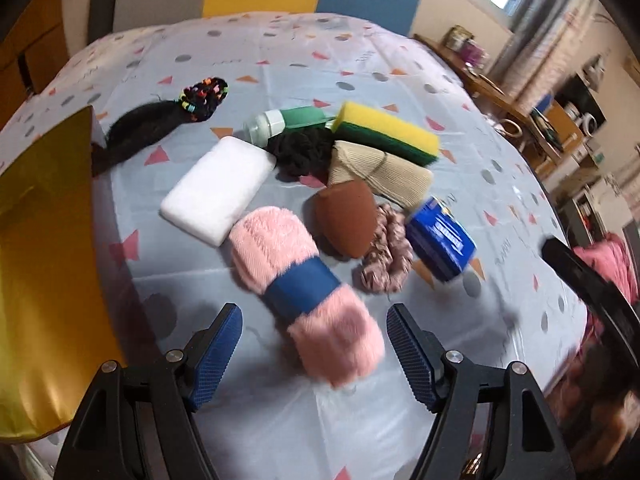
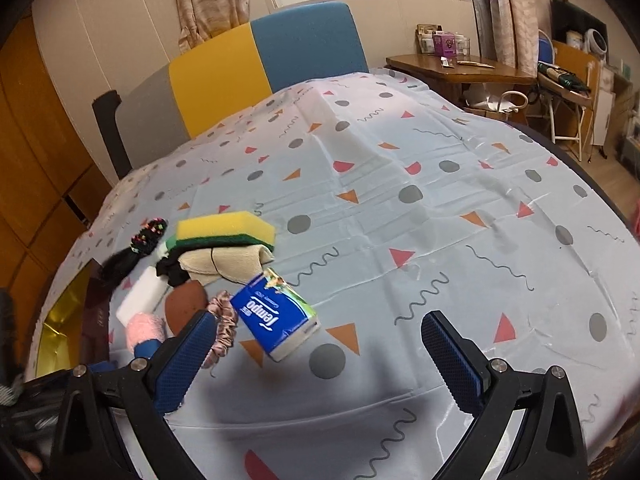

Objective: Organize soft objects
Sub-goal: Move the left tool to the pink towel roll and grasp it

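Nearest to us, the pink yarn skein (image 1: 306, 292) lies on the tabletop (image 1: 280, 60) with its near end between our left gripper (image 1: 314, 330)'s spread, empty fingers, and the gold box (image 1: 44, 264) sits just to the left. To do this well, we'd say close across the blue band, where the skein looks firmest, not on the fluffy end. Our right gripper (image 2: 316, 344) hangs open too, the tissue pack (image 2: 276, 320) just ahead of it.
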Available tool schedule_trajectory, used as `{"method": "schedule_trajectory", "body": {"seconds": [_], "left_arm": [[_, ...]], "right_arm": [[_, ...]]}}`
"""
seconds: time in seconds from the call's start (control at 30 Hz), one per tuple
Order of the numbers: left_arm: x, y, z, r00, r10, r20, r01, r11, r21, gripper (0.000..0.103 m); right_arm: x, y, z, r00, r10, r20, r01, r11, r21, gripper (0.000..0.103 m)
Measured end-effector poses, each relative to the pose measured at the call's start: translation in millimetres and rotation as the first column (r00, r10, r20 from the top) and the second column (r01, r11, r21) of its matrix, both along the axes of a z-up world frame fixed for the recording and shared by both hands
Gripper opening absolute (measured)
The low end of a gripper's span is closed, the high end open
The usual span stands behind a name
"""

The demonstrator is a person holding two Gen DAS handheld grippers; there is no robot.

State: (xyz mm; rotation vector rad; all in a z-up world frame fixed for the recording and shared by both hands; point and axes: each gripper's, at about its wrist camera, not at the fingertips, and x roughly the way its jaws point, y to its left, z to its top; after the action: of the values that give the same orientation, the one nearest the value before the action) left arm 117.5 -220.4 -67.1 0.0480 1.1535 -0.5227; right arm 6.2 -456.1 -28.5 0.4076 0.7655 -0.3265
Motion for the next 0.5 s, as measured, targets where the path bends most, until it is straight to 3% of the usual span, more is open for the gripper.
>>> {"method": "schedule_trajectory", "body": {"seconds": [0.1, 0.23, 0.33, 0.5], "left_arm": [[13, -8, -8, 0.999, 0.037, -0.004, -0.037, 0.999, 0.03, 0.075], [22, -18, -23, 0.998, 0.059, -0.007, -0.058, 0.994, 0.096, 0.061], [19, -20, -35, 0.999, 0.019, -0.034, -0.017, 0.998, 0.068, 0.053], [-5, -15, -29, 0.997, -0.063, 0.033, 0.06, 0.996, 0.073, 0.045]], "right_arm": [[-3, -4, 3, 1.0, -0.014, 0.02, 0.013, 1.0, 0.018, 0.103], [-8, -12, 7, 0.997, -0.051, 0.052, 0.049, 0.998, 0.041, 0.103], [-12, -21, 8, 0.994, -0.088, 0.07, 0.083, 0.994, 0.071, 0.103], [-13, -31, 3, 0.992, -0.114, 0.059, 0.105, 0.985, 0.134, 0.103]]}}
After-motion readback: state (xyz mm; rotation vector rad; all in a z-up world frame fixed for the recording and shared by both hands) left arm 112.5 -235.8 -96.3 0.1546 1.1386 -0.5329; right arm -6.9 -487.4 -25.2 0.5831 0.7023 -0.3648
